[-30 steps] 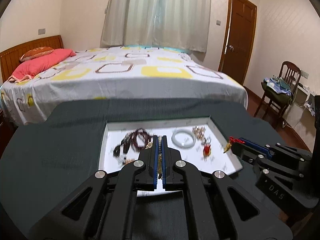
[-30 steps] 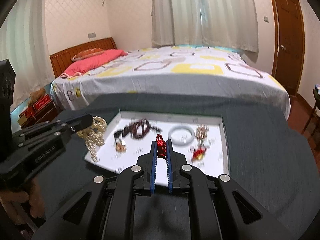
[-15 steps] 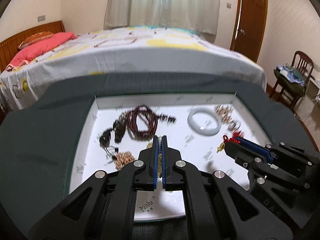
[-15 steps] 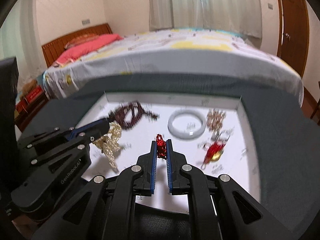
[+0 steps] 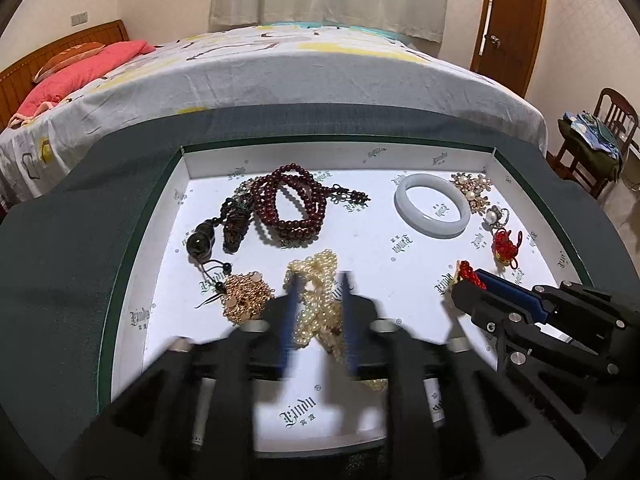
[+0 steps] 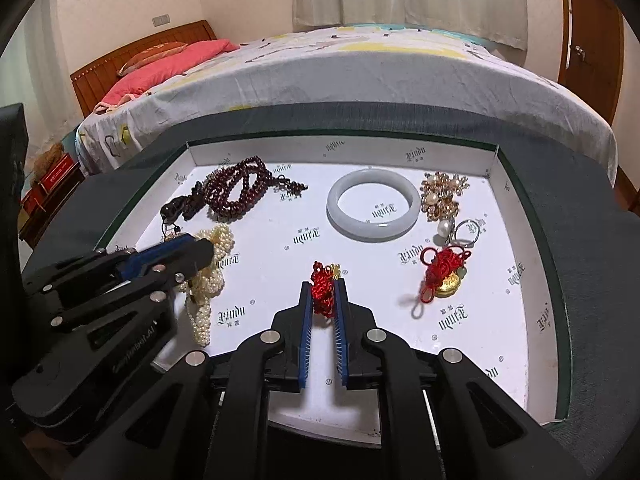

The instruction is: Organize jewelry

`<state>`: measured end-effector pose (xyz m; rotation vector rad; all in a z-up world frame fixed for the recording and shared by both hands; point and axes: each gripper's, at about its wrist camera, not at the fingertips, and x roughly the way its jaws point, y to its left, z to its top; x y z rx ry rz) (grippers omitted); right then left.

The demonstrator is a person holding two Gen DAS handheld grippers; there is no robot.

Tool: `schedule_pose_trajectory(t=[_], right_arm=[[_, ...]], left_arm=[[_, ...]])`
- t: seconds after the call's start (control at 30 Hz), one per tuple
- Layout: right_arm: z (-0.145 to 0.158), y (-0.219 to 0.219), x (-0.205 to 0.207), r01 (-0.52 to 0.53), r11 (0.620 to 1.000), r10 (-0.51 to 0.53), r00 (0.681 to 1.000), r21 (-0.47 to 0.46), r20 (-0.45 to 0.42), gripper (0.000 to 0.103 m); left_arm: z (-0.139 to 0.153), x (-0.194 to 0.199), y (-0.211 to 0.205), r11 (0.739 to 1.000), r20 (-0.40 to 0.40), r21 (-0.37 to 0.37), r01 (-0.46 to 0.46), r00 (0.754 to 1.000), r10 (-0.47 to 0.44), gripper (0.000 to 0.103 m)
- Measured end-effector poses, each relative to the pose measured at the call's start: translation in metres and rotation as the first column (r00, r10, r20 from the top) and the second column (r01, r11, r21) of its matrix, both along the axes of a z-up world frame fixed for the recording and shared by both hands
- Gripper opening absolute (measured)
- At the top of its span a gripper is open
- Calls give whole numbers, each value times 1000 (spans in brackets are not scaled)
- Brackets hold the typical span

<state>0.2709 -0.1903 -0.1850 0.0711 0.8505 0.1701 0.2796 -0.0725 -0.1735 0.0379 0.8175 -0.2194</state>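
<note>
Down on the worktop (image 5: 72, 264), covered in dark green cloth, sits a shallow white tray (image 5: 336, 158) holding the jewelry. Blurred in its own view, the left gripper (image 5: 320, 292) has its fingers parted, with the pearl necklace (image 5: 318, 280) lying on the tray floor between them; they are not closed on it. From the right wrist view the same pearl necklace (image 6: 212, 272) trails out beside the left gripper (image 6: 200, 250), which sits low over the tray's left part. The right gripper (image 6: 323, 294) has its fingers drawn close together, pinching a red knotted charm (image 6: 322, 286) with a bit of gold at its top. A second red charm (image 6: 442, 272) with a gold piece lies on the tray to the right of it, apart from the fingers. Farther back rest a white bangle (image 6: 374, 204), a dark red bead string (image 6: 238, 190) at the left rear, and a gold brooch (image 6: 442, 194) with a ring (image 6: 466, 232) just in front of it. A gold cluster (image 5: 246, 298) lies just left of the pearls. Behind the worktop stands a bed (image 5: 280, 64).
</note>
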Motion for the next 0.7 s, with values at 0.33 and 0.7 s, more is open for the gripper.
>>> schedule_pose_trajectory(t=[0.33,0.7], right_arm=[[9,-2,-12,26,1000,-26,999,-7,25,45],[45,-8,-66,63,998,-60,994,-29,91,65]], left_arm=[[8,-14,15,999,12,-5,-49,999,49,60],[52,-70,34,995,108,7,-98,989,97,81]])
